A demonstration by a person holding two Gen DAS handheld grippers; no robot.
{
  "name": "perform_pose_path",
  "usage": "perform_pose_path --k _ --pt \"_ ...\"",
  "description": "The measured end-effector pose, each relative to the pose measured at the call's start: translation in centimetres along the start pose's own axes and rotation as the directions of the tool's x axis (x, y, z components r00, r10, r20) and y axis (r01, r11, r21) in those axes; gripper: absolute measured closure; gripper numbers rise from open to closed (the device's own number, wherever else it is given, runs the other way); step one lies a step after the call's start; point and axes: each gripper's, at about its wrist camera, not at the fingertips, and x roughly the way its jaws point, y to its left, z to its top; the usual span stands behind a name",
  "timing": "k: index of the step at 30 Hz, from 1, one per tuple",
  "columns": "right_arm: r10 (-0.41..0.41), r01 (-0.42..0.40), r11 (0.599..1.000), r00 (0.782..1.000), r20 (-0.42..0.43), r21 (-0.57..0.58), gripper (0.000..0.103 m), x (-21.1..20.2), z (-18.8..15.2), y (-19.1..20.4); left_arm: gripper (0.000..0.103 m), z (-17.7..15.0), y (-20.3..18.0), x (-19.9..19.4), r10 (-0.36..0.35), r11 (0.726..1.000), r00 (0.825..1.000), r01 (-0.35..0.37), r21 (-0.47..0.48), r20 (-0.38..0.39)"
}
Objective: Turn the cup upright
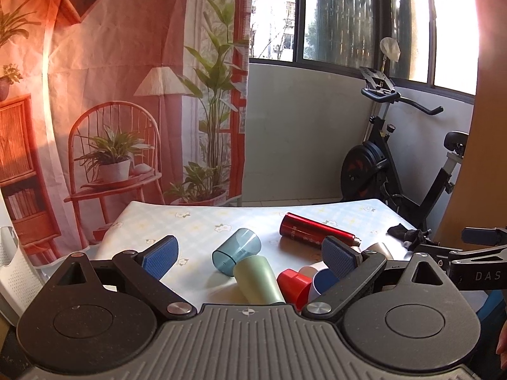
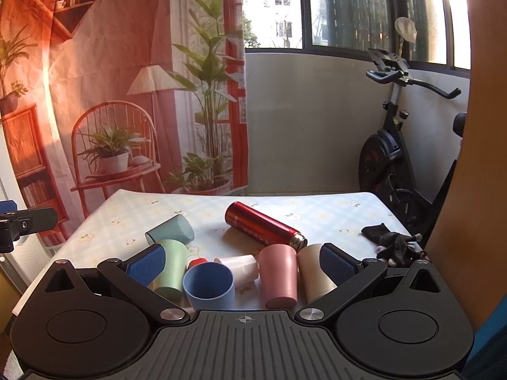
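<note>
Several cups lie tipped on the flowered tablecloth (image 2: 317, 205). In the right wrist view I see a teal cup (image 2: 171, 229), a light green cup (image 2: 172, 269), a blue cup (image 2: 209, 286) with its mouth toward me, a small white cup (image 2: 240, 264), a pink cup (image 2: 280, 274) and a beige cup (image 2: 312, 269). My right gripper (image 2: 242, 267) is open above them, holding nothing. In the left wrist view my left gripper (image 1: 250, 258) is open over the light green cup (image 1: 259, 280), with the teal cup (image 1: 237, 250) behind and a red cap (image 1: 293, 285) beside it.
A red thermos (image 2: 263, 224) lies on its side behind the cups, also in the left wrist view (image 1: 313, 231). A black glove (image 2: 393, 242) lies at the table's right edge. An exercise bike (image 2: 396, 145) stands beyond the table. A printed curtain (image 2: 111, 79) hangs behind.
</note>
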Motion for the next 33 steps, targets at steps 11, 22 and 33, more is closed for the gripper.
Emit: perform_pose_path --k 11,22,33 --pt "-0.009 0.009 1.0 1.0 0.008 -0.01 0.0 -0.2 -0.1 0.1 0.005 0.0 -0.1 -0.4 0.007 1.0 1.0 -0.007 -0.002 0.011" --pt "-0.014 0.014 1.0 1.0 0.018 -0.007 0.0 -0.5 0.1 0.1 0.004 0.1 -0.5 -1.0 0.016 1.0 0.999 -0.017 0.02 0.032" --pt "-0.012 0.012 1.0 1.0 0.021 -0.01 0.0 -0.7 0.2 0.1 0.002 0.2 -0.4 -1.2 0.014 1.0 1.0 -0.015 0.023 0.027"
